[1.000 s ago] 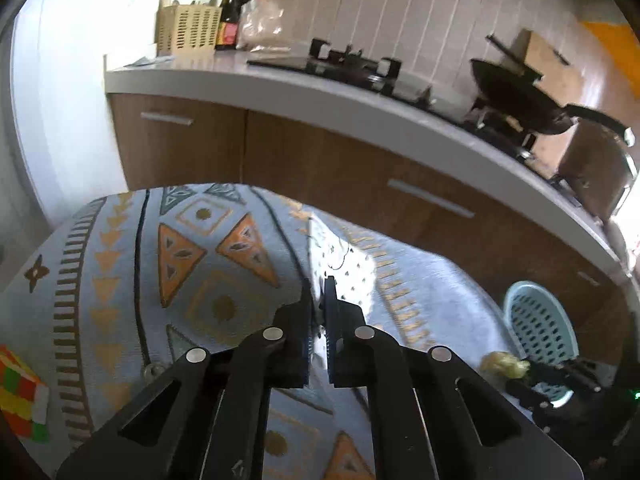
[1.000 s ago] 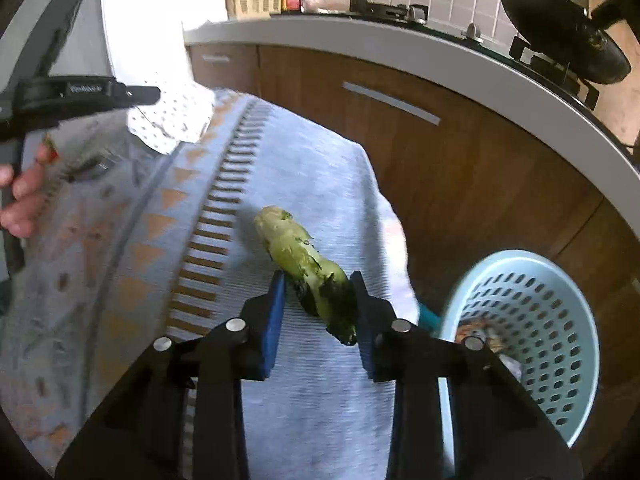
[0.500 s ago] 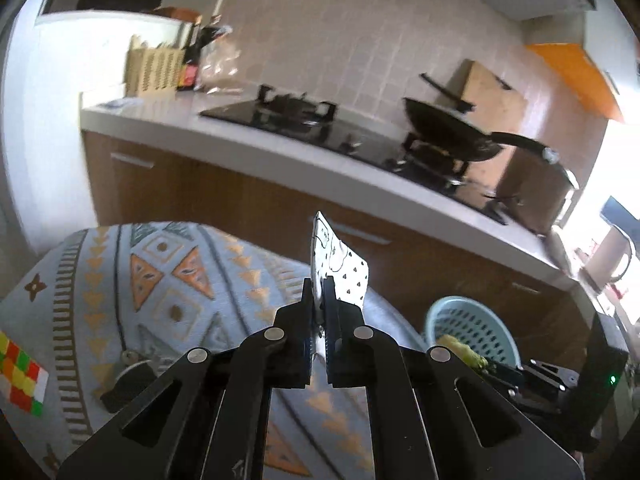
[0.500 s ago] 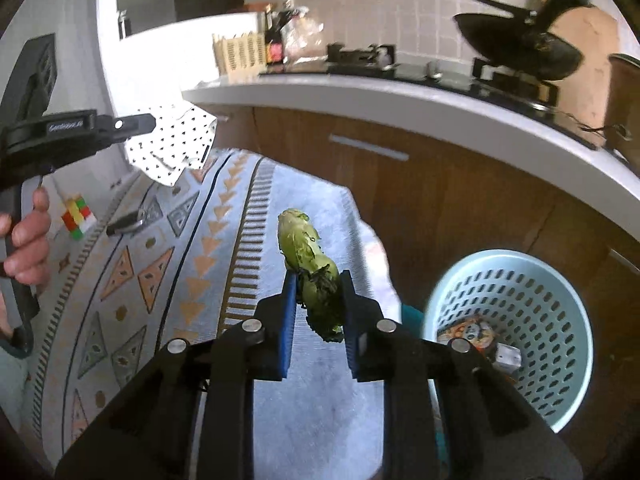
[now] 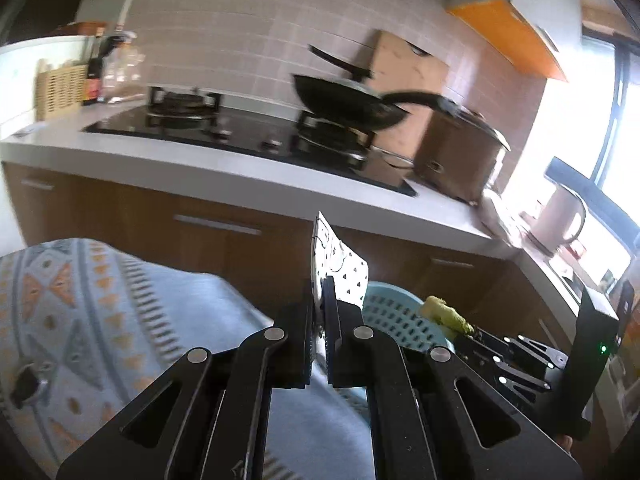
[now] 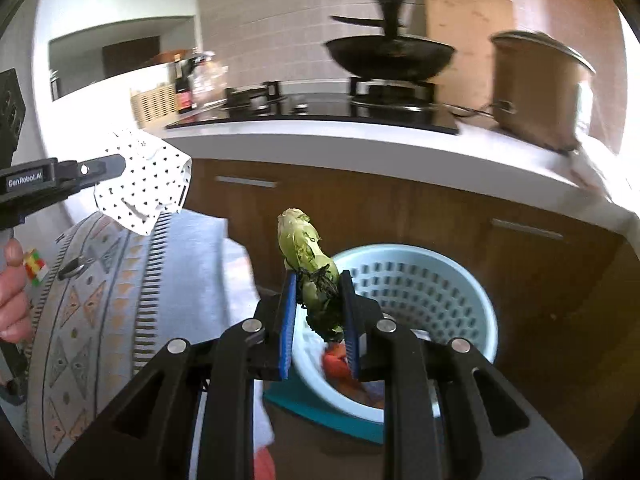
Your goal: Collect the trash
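Note:
My left gripper [image 5: 319, 284] is shut on a white paper scrap with black dots [image 5: 343, 270], held edge-on in the air; from the right wrist view the same scrap [image 6: 146, 182] hangs from the left gripper [image 6: 120, 166] at the left. My right gripper [image 6: 318, 280] is shut on a wilted green vegetable piece [image 6: 308, 256], which sticks up between the blue pads just in front of the light blue perforated basket [image 6: 472, 280]. In the left wrist view the vegetable [image 5: 444, 314] and basket [image 5: 394, 316] sit low right, with the right gripper [image 5: 476, 334] beside them.
A patterned cloth-covered table [image 6: 104, 320] lies at the left, with a colour cube [image 6: 34, 266] and a small dark object [image 6: 72, 268] on it. Brown cabinets [image 6: 440, 220] under a white counter [image 6: 360, 140] stand behind the basket. A black pan [image 6: 390, 56] rests on the hob. Trash lies inside the basket.
Both grippers have risen off the table and swung right toward the basket, carrying the dotted scrap and the vegetable. The right jaws have closed tighter on the vegetable.

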Action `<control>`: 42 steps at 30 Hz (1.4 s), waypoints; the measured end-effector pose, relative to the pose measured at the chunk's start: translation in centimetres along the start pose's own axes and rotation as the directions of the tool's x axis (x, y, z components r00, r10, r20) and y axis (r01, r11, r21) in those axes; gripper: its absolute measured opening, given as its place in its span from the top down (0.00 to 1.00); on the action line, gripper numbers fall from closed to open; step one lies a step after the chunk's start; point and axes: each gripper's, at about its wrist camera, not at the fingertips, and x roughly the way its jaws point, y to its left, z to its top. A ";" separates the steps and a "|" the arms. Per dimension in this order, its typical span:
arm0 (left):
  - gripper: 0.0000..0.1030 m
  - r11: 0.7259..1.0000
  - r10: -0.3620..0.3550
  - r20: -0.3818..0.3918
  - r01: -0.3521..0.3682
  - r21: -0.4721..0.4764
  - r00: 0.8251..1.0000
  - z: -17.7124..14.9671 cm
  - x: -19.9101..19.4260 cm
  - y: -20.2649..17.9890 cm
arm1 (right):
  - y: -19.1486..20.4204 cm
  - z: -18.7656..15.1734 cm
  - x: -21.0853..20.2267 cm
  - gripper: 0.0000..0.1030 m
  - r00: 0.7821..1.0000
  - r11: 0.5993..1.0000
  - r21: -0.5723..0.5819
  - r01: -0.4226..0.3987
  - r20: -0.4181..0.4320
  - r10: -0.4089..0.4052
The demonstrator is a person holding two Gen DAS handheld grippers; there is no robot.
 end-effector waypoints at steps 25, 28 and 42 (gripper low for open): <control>0.49 0.998 -0.040 -0.197 0.050 0.049 0.980 -4.7 10.7 -5.2 | -7.0 -3.4 2.7 0.49 0.983 0.981 0.151 0.125 -0.153 -0.102; 0.36 0.998 -0.023 -0.161 0.033 0.059 0.987 -4.8 8.8 -4.7 | -5.7 -2.7 1.9 0.49 0.987 0.984 0.132 0.121 -0.122 -0.105; 0.11 0.944 0.294 0.088 -0.304 0.132 0.952 -8.4 -3.5 -0.7 | 2.0 -1.5 -1.1 0.18 0.996 0.990 0.110 0.084 0.032 -0.088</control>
